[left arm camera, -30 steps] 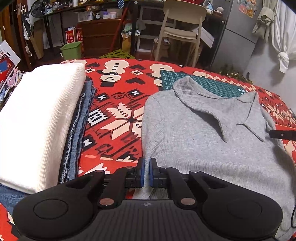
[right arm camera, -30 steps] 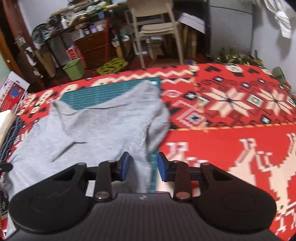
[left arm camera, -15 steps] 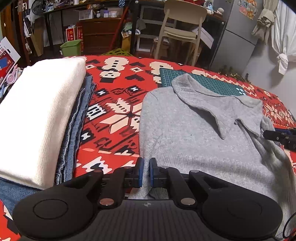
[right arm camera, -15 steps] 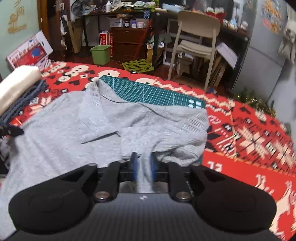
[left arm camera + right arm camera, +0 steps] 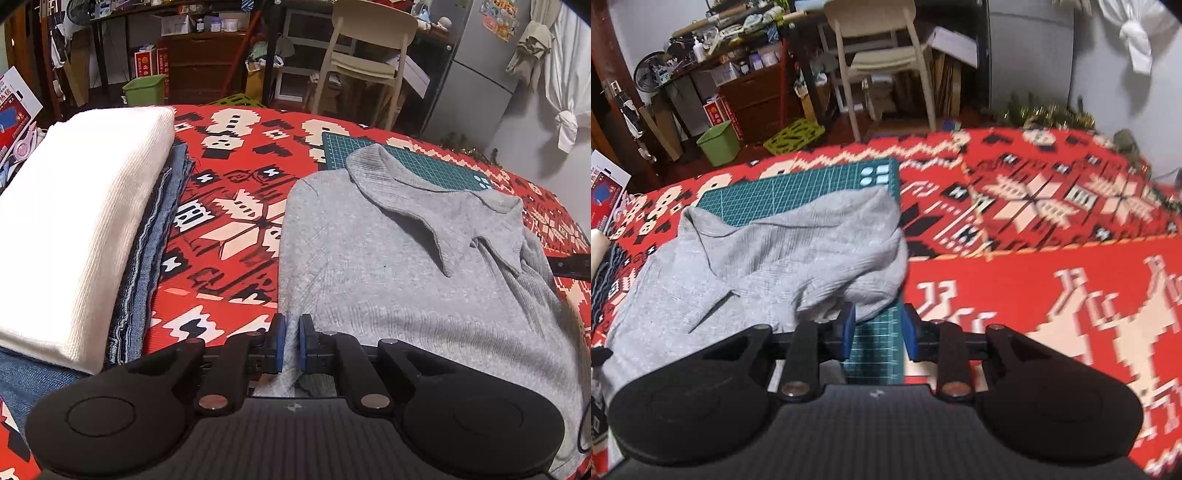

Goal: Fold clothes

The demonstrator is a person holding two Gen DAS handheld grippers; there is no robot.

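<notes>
- Left gripper [image 5: 291, 341]: its blue pads are pressed nearly together on the near hem of the grey collared shirt [image 5: 388, 266], a pinch of the cloth showing between them.
- Right gripper [image 5: 877, 332]: jaws spread with a clear gap; only the green cutting mat [image 5: 798, 194] shows between the pads, and the bunched right side of the shirt lies just beside and touching the left-hand pad. Nothing is held.
- The one grey shirt lies front-up on the red patterned blanket [image 5: 229, 236], collar at the far end, its top overlapping the mat. Its left edge runs straight; its right side is folded inward in a loose heap.
- Left of the shirt, across a strip of bare blanket, is one stack of folded things: a white knit piece [image 5: 74, 221] on top of folded denim [image 5: 155, 266]. I count at least two denim layers, no more can be told.
- Right of the shirt the blanket is wide and bare up to its far edge, open room for moving.
- Beyond the blanket's far edge: one pale chair [image 5: 365, 59], one green bin [image 5: 144, 88], one grey fridge [image 5: 476, 66] with stickers too small to read, and a cluttered desk.
- A red and white box [image 5: 14, 107] at far left bears print, unreadable here. The mat's grid markings are likewise too fine to read.
</notes>
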